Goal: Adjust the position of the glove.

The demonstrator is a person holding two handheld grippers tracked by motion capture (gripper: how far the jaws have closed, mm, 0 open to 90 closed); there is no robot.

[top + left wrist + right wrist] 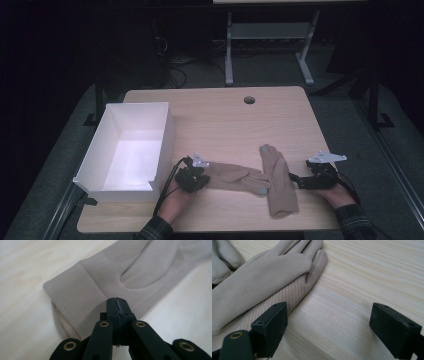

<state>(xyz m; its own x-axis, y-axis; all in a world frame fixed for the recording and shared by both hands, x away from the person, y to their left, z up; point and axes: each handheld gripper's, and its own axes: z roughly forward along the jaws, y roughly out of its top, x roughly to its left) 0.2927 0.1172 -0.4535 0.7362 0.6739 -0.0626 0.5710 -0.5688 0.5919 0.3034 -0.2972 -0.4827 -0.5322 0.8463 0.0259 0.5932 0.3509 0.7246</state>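
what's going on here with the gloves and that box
A person at a light wooden table works two beige fabric gloves with hand-held black tongs. The left tongs are shut, with their tips at the cuff of the glove lying crosswise; whether they pinch the fabric is hard to tell. The right tongs stand open on the table beside the other glove, which lies over the first glove's fingers. An open white cardboard box sits at the table's left with nothing in it.

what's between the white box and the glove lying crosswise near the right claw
In the high view, the left claw and the other beige glove lie between the white box and the crosswise glove.
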